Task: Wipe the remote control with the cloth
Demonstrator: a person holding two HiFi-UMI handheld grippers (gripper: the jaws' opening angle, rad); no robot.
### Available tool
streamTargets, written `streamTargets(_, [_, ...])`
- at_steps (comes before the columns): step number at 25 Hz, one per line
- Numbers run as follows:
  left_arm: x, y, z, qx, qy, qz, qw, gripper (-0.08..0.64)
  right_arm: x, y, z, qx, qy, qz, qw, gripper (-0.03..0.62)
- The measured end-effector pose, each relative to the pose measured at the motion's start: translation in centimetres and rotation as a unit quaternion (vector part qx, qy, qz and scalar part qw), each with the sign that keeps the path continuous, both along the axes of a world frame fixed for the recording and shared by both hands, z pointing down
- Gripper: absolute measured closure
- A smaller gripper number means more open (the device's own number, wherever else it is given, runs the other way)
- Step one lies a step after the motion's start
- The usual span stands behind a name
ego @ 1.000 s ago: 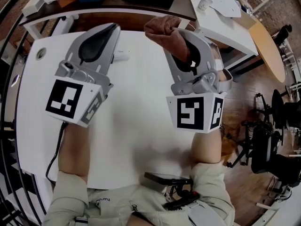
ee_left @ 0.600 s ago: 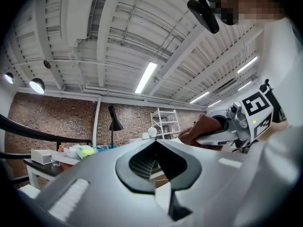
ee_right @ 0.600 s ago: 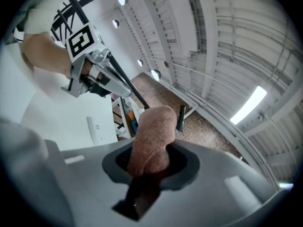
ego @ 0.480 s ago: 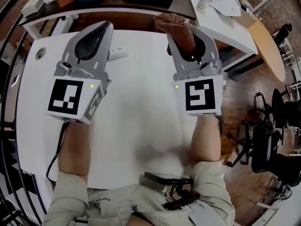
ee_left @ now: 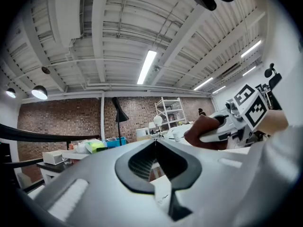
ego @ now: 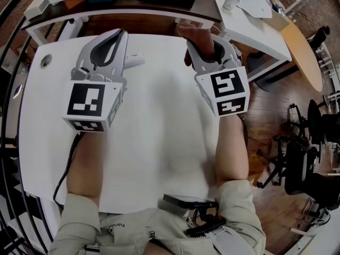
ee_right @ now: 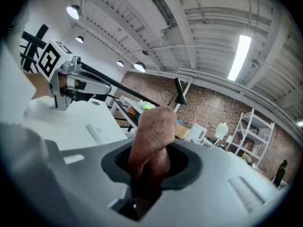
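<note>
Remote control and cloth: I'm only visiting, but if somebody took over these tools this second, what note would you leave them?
Left tool: shut, empty, just beside the remote control.
Right tool: shut on the brown cloth, near the far edge of the white table, apart from the remote control.
Done: cloth is in the grip. Whether any wiping has happened does not show.
Left: bring the cloth onto the remote control and wipe it.

Head view: above, facing steeply down on the white surface, with left gripper and right gripper both in frame. Gripper views: close behind own jaws, facing roughly level toward the brick wall. Each catches the other gripper sideways, plus the surface.
</note>
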State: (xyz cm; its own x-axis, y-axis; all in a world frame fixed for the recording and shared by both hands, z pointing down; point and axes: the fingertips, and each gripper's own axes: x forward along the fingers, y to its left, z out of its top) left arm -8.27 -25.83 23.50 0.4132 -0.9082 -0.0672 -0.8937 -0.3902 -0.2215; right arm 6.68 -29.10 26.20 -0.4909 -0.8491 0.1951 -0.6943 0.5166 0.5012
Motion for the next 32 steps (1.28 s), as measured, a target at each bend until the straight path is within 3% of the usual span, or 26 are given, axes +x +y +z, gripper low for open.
streamTargets(5, [0.2,-1.0,2.6,-0.036,-0.029,-0.007,0.9989,0.548,0.5,-1.7,4.7,-0.073,0.012,0.009,0.997,0.476])
streamTargets(12, [0.6,-1.7,4.6,-0.066,-0.032,-0.001,0.9973,0.528,1.8,-3.3,10.5,-0.165,0.019,0.035,0.985,0.419])
streamTargets(19, [0.8,-1.9,5.2,-0.076,-0.033,0.003,0.9966,0.522,2.0,-3.7,12.8,-0.199,0.025,0.045,0.979,0.356])
streamTargets(24, [1.0,-1.9,5.2,-0.076,-0.029,0.007,0.9967,0.517,2.1,-3.9,12.3,-0.198,0.016,0.042,0.979,0.280])
streamTargets(28, [1.3,-1.5,4.4,-0.064,-0.019,0.009,0.9977,0.510,3.0,-3.4,8.7,-0.160,-0.016,0.047,0.986,0.275])
streamTargets(32, [0.9,-0.5,3.0,-0.052,0.018,0.007,0.9984,0.497,3.5,-1.6,4.1,-0.109,-0.070,0.052,0.990,0.276])
